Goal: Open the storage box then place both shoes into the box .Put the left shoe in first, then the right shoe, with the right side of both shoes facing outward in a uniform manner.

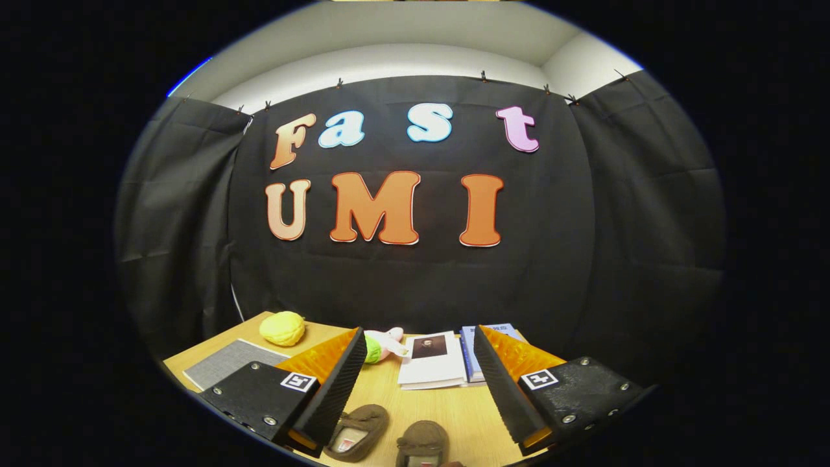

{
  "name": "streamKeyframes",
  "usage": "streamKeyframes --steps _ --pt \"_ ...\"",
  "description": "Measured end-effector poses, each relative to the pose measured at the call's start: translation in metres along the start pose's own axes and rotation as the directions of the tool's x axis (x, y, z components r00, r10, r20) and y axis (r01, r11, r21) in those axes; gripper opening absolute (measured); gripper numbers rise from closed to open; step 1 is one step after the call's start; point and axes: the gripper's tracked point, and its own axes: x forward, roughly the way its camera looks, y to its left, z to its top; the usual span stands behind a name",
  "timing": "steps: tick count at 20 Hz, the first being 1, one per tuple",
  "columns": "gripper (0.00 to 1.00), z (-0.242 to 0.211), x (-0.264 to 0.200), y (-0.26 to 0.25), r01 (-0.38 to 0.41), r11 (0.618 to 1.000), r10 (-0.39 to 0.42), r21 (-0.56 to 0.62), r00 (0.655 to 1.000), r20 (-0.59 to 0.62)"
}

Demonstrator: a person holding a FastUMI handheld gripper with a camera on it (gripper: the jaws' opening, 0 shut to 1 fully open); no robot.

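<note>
Two brown slipper-like shoes lie on the wooden table below my fingers: one shoe [358, 431] close to the left finger, the other shoe [421, 444] a little to its right, between the fingers. My gripper [418, 353] is held well above the table, open, with nothing between its orange-and-black fingers [337, 383]. Both shoes point their toes away from me.
Beyond the fingers, white and blue books [436, 363] lie stacked near the back wall. A pink and green plush toy [384, 344] sits beside them, a yellow plush ball [283, 327] further left, and a grey notebook [227, 363] lies at the table's left edge.
</note>
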Motion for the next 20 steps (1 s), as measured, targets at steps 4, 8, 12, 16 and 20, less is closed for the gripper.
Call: streamKeyframes --steps 4,8,12,16,20 --pt "0.99 -0.045 0.009 0.052 -0.197 0.963 0.22 0.183 0.969 -0.116" --pt "0.98 -0.108 0.024 0.094 -0.247 0.87 0.378 0.427 0.89 -0.255" --pt "0.98 -0.154 0.024 0.133 -0.214 0.721 0.517 0.659 0.8 -0.305" --pt "0.98 -0.19 0.024 0.159 -0.181 0.623 0.606 0.761 0.727 -0.324" --pt "0.98 -0.213 0.026 0.182 -0.123 0.507 0.674 0.853 0.674 -0.303"
